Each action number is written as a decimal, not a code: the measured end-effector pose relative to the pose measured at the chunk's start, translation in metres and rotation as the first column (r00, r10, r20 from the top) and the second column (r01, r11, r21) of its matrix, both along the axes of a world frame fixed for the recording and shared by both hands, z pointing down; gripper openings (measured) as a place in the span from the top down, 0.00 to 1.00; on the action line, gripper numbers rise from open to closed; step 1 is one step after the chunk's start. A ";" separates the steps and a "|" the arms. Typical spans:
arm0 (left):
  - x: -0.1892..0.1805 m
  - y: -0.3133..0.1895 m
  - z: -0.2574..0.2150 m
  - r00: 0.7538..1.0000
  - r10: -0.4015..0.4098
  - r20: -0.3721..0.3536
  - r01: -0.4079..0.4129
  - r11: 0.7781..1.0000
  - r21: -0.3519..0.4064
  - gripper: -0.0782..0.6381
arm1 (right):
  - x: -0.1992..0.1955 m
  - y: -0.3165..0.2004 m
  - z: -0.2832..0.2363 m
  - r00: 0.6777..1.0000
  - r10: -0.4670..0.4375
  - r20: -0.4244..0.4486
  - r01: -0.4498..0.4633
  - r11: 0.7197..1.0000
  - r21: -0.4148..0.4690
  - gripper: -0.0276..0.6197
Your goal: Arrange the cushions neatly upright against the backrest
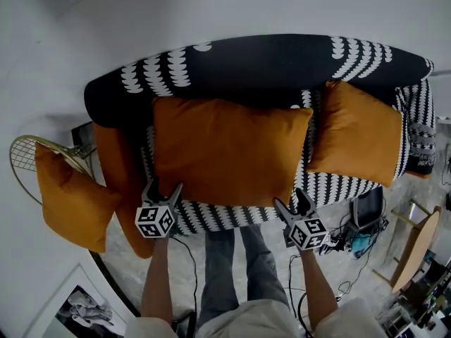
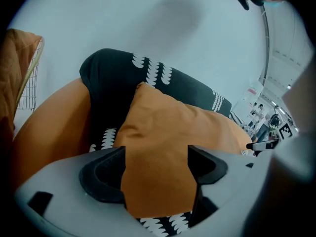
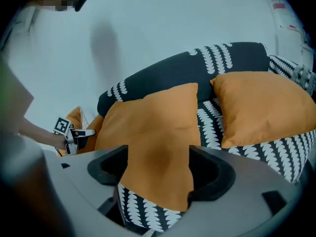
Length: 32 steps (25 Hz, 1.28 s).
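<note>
Two grippers, left gripper (image 1: 163, 187) and right gripper (image 1: 293, 204), sit at the lower corners of the large centre cushion (image 1: 225, 150), jaws wide and pressing on nothing. The cushion leans on the backrest (image 1: 261, 62). The symmetrical hold suggests squaring it upright. A second cushion (image 1: 358, 132) leans alongside.

Soft, diffuse light is filling all three views and leaving no glare on the orange middle cushion (image 1: 229, 153). Faint grey shadows are smudging the pale wall (image 3: 106, 38) in both gripper views. Fisheye distortion is bowing the sofa's backrest (image 1: 261, 62) into an arc, and black vignetting is eating every corner. The closest foreground in the gripper views is sitting softly out of focus, and the head view is looking slightly dim.
</note>
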<state>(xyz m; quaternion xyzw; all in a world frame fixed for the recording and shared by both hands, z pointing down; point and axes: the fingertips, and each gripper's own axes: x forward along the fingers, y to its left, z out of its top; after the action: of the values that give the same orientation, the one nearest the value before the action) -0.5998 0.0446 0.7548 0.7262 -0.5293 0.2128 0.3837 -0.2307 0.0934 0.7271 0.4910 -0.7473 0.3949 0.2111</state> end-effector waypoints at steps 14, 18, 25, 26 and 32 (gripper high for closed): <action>-0.017 -0.049 0.052 0.987 0.149 0.057 -0.138 0.978 -0.159 0.26 | 0.014 -0.067 0.068 0.997 0.049 0.063 -0.038 0.986 -0.160 0.21; -0.010 -0.056 0.059 0.975 0.217 0.042 -0.206 0.959 -0.193 0.25 | 0.015 -0.069 0.081 0.993 0.064 0.094 -0.044 0.977 -0.208 0.20; -0.006 -0.057 0.070 0.974 0.223 -0.047 -0.228 0.951 -0.210 0.26 | 0.007 -0.074 0.092 0.985 0.030 0.168 0.013 0.968 -0.250 0.21; -0.005 -0.055 0.070 0.974 0.221 -0.060 -0.228 0.951 -0.208 0.26 | 0.006 -0.074 0.092 0.984 0.027 0.175 0.019 0.967 -0.255 0.21; 0.001 -0.049 0.059 0.967 0.222 -0.124 -0.240 0.959 -0.151 0.51 | -0.007 -0.072 0.084 0.983 -0.030 0.183 0.074 0.969 -0.236 0.41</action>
<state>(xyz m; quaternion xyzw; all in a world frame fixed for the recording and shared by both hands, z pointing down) -0.5987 -0.0047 0.8133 0.7590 -0.4003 0.2604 0.4426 -0.2379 0.0213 0.8114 0.4045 -0.7220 0.5197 0.2120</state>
